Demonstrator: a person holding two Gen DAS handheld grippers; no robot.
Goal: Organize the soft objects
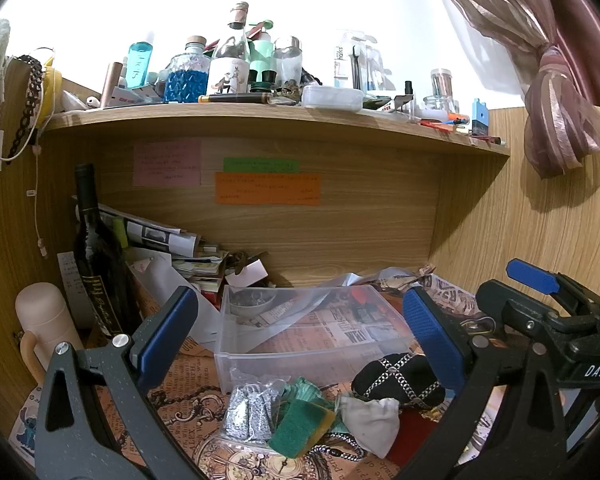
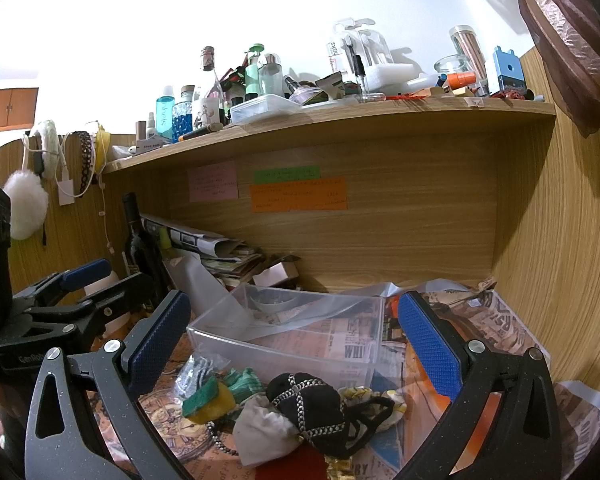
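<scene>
Left wrist view: the left gripper (image 1: 300, 340) hangs wide apart and empty, its blue pads framing the lower middle of the frame. Between them stands a clear bin (image 1: 316, 332) on a desk (image 1: 188, 384) covered in printed paper. Just in front of the bin, at lower centre, lies a heap of soft things: a bag (image 1: 252, 408) of silver pieces, a green sponge (image 1: 300, 426), a white pouch (image 1: 374, 420) and a black pouch (image 1: 396, 378) with chain trim. The right gripper (image 1: 540, 292) shows at the right edge, its jaws parted. A dark bottle (image 1: 96, 256) stands at the left, and a crowded shelf (image 1: 260, 114) runs across the top.

Right wrist view: the right gripper (image 2: 296, 340) is also wide and empty. The bin (image 2: 292, 340) sits at centre, the heap touching its near wall: sponge (image 2: 204, 398), white pouch (image 2: 260, 428), black pouch (image 2: 316, 408). The left gripper (image 2: 88, 280) appears at the left edge, jaws apart.
</scene>
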